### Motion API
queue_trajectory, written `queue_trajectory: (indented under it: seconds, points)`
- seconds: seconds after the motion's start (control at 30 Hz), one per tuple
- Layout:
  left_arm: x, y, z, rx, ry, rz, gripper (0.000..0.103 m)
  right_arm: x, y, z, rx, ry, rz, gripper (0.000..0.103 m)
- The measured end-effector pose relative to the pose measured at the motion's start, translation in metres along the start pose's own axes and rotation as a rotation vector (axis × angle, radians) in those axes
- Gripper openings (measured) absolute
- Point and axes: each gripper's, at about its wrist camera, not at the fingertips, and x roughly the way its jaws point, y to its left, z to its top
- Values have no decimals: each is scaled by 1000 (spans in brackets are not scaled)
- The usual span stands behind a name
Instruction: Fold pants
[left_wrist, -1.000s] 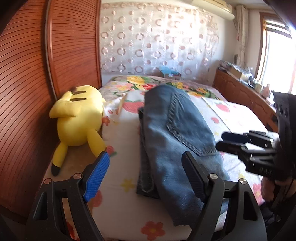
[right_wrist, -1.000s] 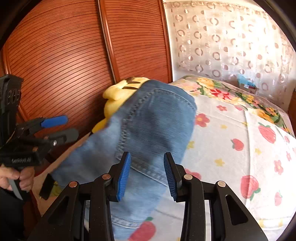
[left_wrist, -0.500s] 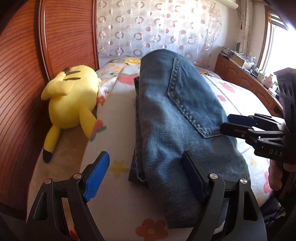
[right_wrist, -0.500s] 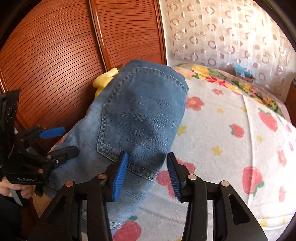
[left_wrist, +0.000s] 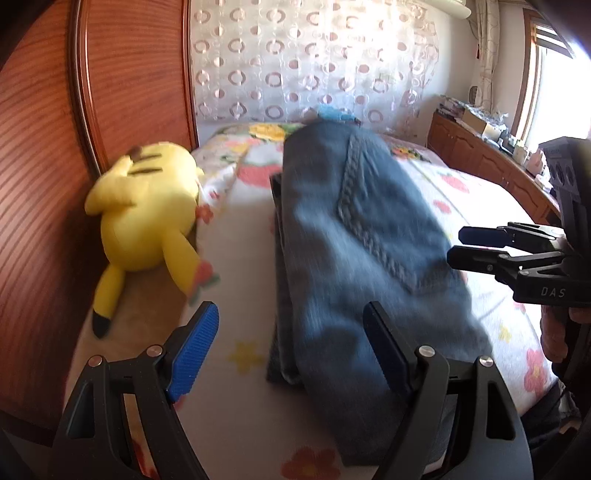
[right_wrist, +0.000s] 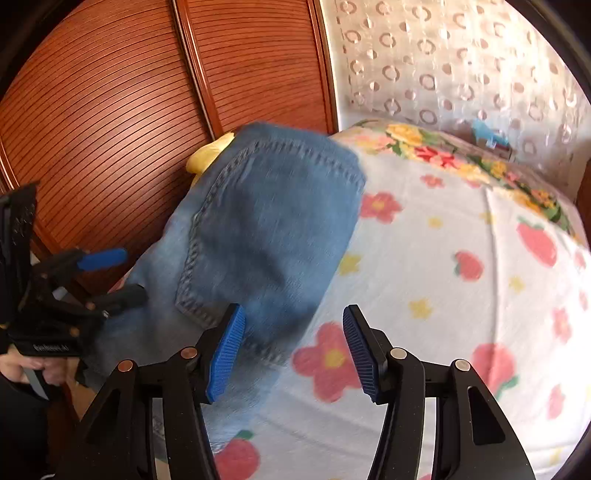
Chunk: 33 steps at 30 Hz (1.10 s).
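- A pair of blue denim pants (left_wrist: 354, 236) lies folded into a long, thick bundle on a bed (right_wrist: 461, 306) with a flower-and-strawberry sheet, running from the near edge toward the far end, closer to the wooden-panel side.
- A back pocket with heavy stitching faces up on the top layer.
- A yellow plush toy (left_wrist: 144, 214) sits at the bed's edge by the wooden wall, apart from the pants.
- The left gripper (left_wrist: 291, 343) hovers over the near end of the bundle, jaws spread wide and empty.
- The right gripper (right_wrist: 293, 350) hangs beside the pants' near edge; its jaws have just been opening, nothing pinched between them.
- The denim looks fairly heavy, soft but thick, likely to sag and hold a crease rather than slip.
- The best hold seems to be the stacked layers at the near corners, pinching all layers together.
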Motion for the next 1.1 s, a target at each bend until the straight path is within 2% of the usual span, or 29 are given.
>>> queue_trajectory:
  seconds: [0.2,0.47,0.67,0.8,0.9,0.93,1.1]
  points:
    - [3,1,39,36,-40,4,81,-4,-21,32,-3,-38,-2,57]
    - [50,-3,88,85,-16,5,81,36,-38,69,-21,-21,15,57]
    - [88,6,92,56,32,9,81,80,-53,75,-40,41,34,58]
    - [105,13,85,41,71,-11,82,93,-67,72,-14,38,81,66]
    - [104,15,86,29,76,-43,82,100,-82,72,47,52,149,67]
    - [105,15,88,31,80,-48,81,101,-86,73,61,55,167,67]
    - [103,11,93,45,82,-113,62,117,-99,75,78,81,258,66]
